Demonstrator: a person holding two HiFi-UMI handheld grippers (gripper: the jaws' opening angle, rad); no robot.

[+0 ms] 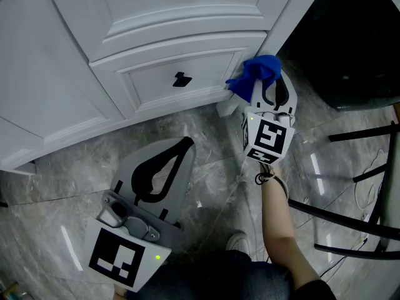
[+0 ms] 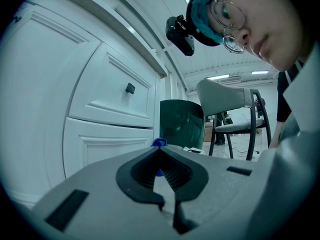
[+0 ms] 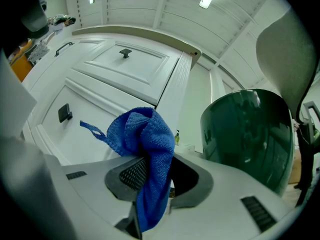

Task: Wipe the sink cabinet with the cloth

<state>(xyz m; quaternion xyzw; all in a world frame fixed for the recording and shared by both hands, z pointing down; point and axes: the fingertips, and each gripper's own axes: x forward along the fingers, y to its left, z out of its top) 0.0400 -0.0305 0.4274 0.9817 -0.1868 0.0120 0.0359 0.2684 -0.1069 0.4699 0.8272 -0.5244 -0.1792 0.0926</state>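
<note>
The white sink cabinet [image 1: 156,36] fills the top left of the head view, and its lower drawer carries a black knob [image 1: 181,79]. My right gripper [image 1: 270,85] is shut on a blue cloth [image 1: 255,74], which bunches at the drawer's right corner. In the right gripper view the blue cloth [image 3: 145,134] hangs down between the jaws of my right gripper [image 3: 150,159], in front of the cabinet [image 3: 125,69]. My left gripper [image 1: 186,144] hovers lower left over the floor, shut and empty, tips together. In its own view the left gripper [image 2: 159,150] points along the cabinet [image 2: 100,94].
A dark green bin [image 1: 350,49] stands right of the cabinet. Black chair legs [image 1: 362,167] cross the marble floor at the right. A grey chair [image 2: 225,99] shows in the left gripper view. The person's shoe [image 1: 237,242] is near the bottom centre.
</note>
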